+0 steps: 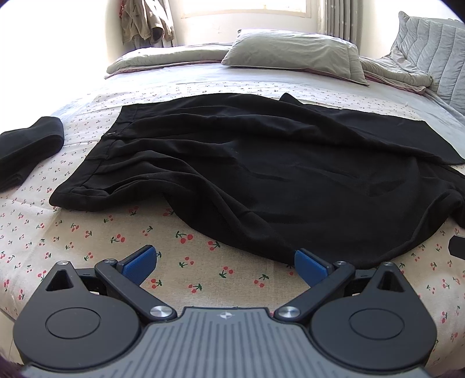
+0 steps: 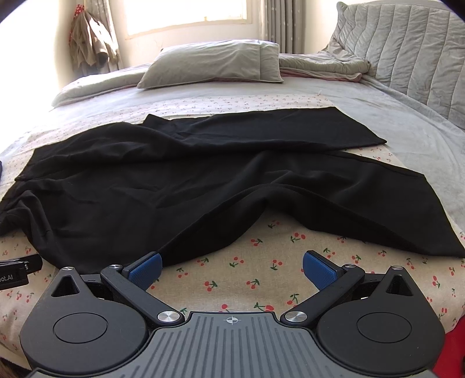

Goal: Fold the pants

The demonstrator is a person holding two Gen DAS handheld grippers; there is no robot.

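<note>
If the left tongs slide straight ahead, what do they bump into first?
Probably the black pants: their near edge lies just past the open left tongs, over the cherry sheet. Depth is uncertain.

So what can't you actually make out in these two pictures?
- Dark folded cloth, left wrist view: cut off by the left edge, so what garment it is stays unknown.
- Black pants: the near leg's hem runs past the right edge.
- Window, right wrist view: glare hides everything outside.
- Hanging clothes: too small to identify.
</note>
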